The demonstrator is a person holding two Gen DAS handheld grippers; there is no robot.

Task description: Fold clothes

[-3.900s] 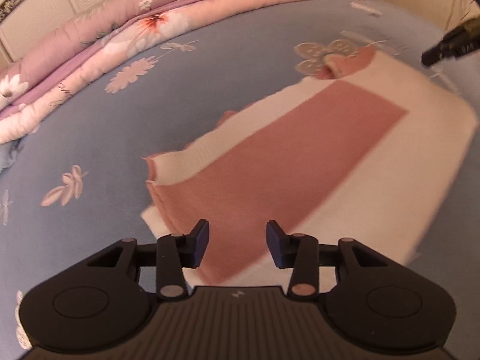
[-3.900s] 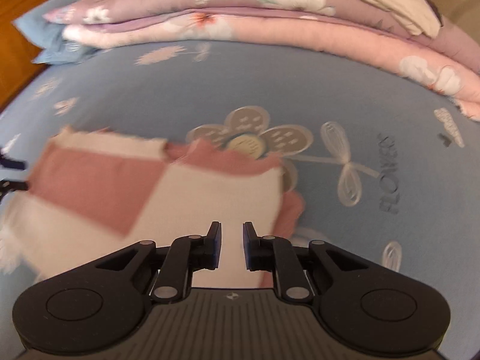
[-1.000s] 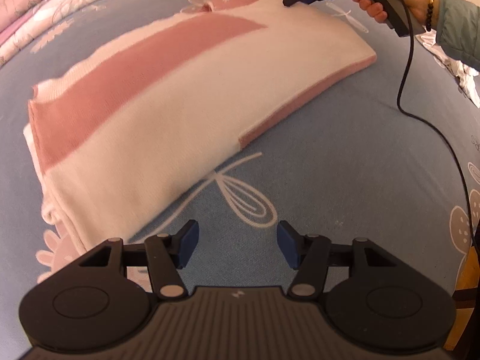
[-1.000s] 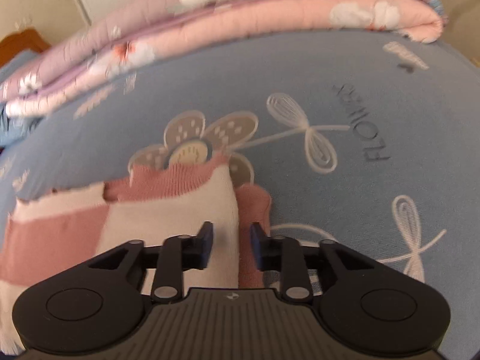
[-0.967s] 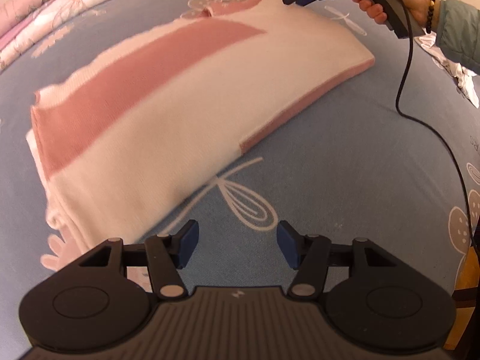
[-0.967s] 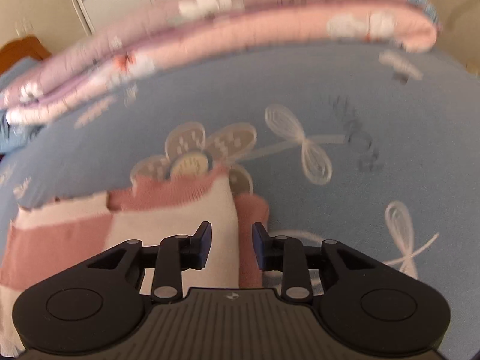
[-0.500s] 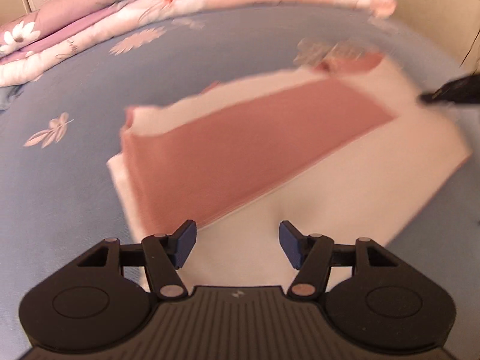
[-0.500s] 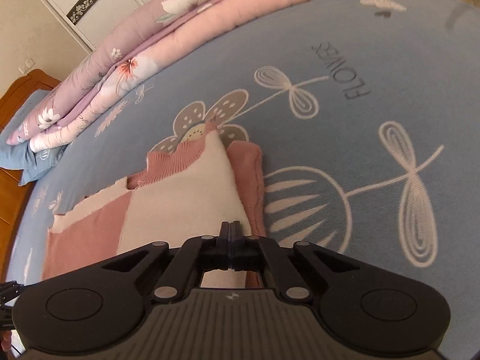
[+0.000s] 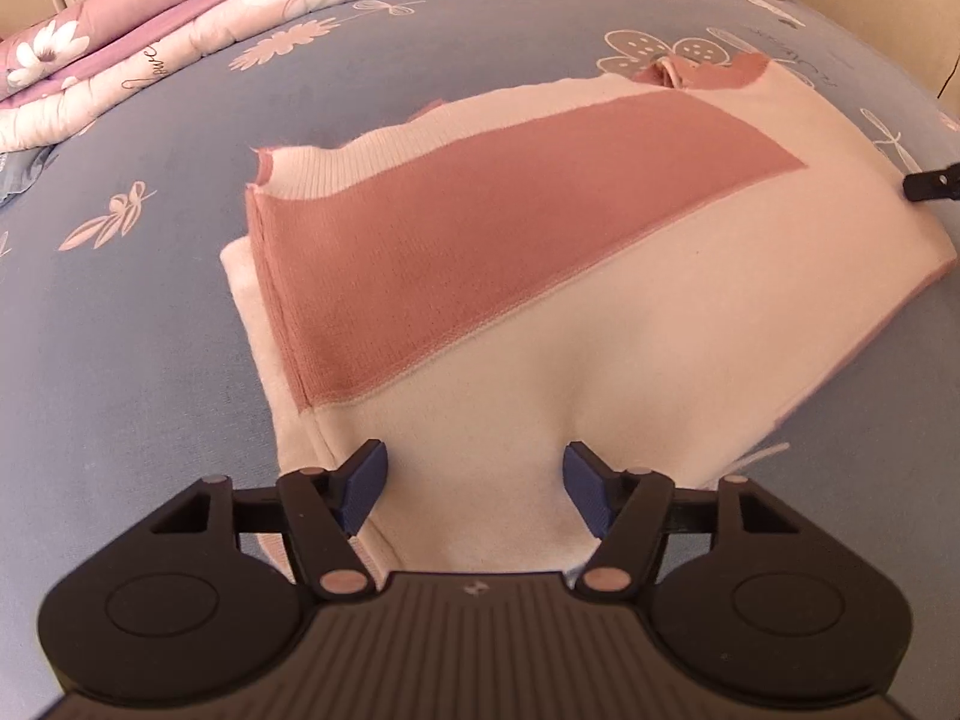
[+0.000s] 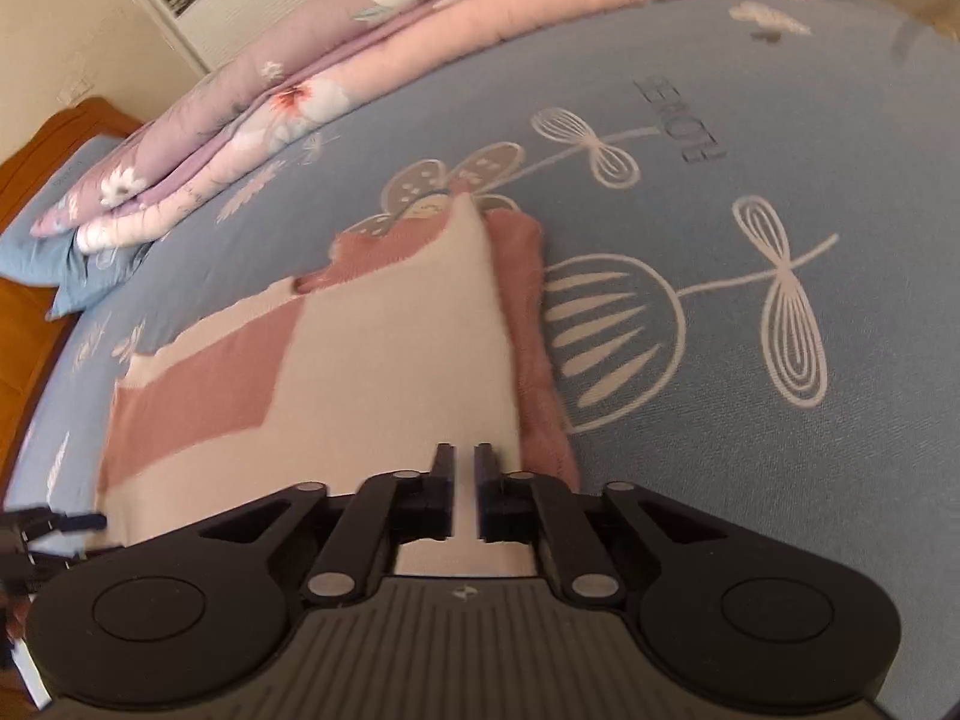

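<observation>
2 grippers hang over 1 garment on the bed (image 9: 150, 330), a cream and dusty-pink sweater (image 9: 600, 300) lying on the blue flower-print sheet. It looks mostly folded to me: the body is doubled into a flat, roughly oblong packet, with a ribbed hem edge showing at one end and a pink collar poking out at the far end. What is left, I would guess, is 1 more fold or some squaring up, since a pink layer sticks out along the long edge near the right gripper (image 10: 465, 462) and the layers at the hem end sit slightly uneven. The knit looks soft and thick. The left gripper (image 9: 474, 468) has its fingers wide and still spreading over the cream end, pinching nothing. The right gripper's fingers are narrow, parting a little, with no cloth between them.
</observation>
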